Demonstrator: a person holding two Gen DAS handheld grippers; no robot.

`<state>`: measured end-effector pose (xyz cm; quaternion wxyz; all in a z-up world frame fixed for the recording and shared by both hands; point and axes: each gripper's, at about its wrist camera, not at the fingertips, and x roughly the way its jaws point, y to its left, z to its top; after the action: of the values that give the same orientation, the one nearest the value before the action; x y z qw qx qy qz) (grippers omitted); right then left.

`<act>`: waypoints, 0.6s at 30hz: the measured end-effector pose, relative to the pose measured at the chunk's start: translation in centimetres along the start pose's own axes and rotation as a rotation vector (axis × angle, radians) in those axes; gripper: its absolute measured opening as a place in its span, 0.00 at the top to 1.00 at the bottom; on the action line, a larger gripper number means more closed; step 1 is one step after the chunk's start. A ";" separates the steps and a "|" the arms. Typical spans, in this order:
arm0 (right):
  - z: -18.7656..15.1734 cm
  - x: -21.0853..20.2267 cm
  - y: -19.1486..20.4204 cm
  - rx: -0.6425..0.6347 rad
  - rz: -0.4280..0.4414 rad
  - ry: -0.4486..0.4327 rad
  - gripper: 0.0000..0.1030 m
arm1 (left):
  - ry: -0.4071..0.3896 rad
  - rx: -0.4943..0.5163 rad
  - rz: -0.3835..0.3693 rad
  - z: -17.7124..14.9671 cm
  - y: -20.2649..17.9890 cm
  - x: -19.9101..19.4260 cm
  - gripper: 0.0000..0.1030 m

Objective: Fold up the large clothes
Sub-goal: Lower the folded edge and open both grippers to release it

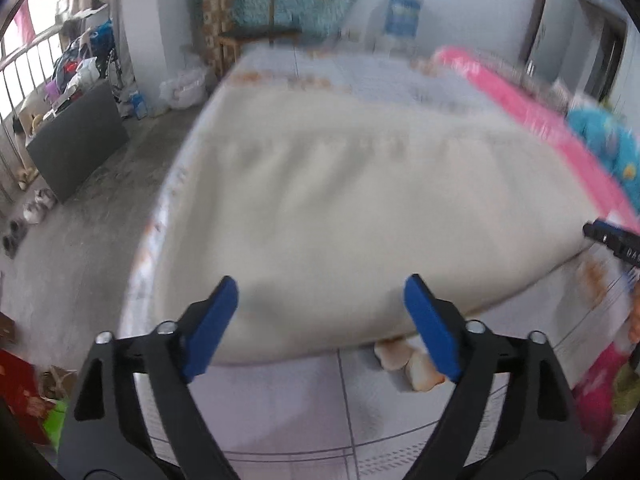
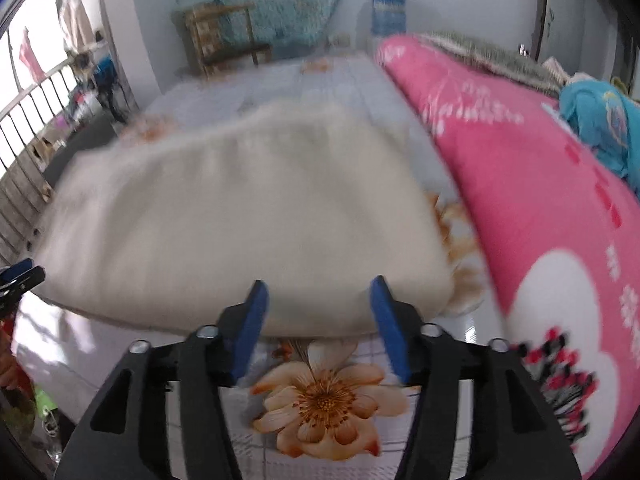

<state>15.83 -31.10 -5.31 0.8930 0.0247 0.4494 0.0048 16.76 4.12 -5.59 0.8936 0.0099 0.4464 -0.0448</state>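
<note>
Left gripper (image 1: 320, 308): jaws spread, nothing between them, over the near edge of the cream garment (image 1: 360, 200). Right gripper (image 2: 318, 312): jaws apart, empty, at the same edge. Garment: lying folded on the floral sheet (image 2: 320, 400). Pink quilt (image 2: 540, 208): beside the garment, on its right.

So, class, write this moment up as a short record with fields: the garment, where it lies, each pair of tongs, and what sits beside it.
garment: cream cloth, folded, lying flat
surface: bed sheet with flower print
left tongs: open, nothing between the pads, at the cloth's near edge
right tongs: open, nothing held, at the near edge
beside: pink quilt, on the right
</note>
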 end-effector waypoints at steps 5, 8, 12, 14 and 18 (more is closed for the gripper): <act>-0.4 -1.1 2.6 -0.072 -0.094 -0.033 0.44 | -0.001 0.016 0.072 0.0 -1.0 -0.4 0.13; -0.3 -3.4 4.7 -0.093 -0.035 -0.116 0.39 | -0.048 0.025 0.073 -0.2 -1.7 -1.9 0.13; -0.7 -2.7 7.1 -0.137 0.021 -0.128 0.32 | -0.016 0.046 0.078 -0.4 -3.2 -1.0 0.13; -1.2 -0.8 7.8 -0.146 0.038 -0.074 0.26 | 0.000 0.040 0.104 -0.5 -3.6 0.2 0.11; -2.4 0.3 8.4 -0.138 0.022 -0.042 0.24 | 0.003 0.039 0.119 -0.4 -3.7 0.3 0.10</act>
<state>14.21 -22.64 -6.52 0.9016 -0.0321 0.4290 0.0449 16.28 0.45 -6.02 0.8936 0.0537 0.4456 -0.0004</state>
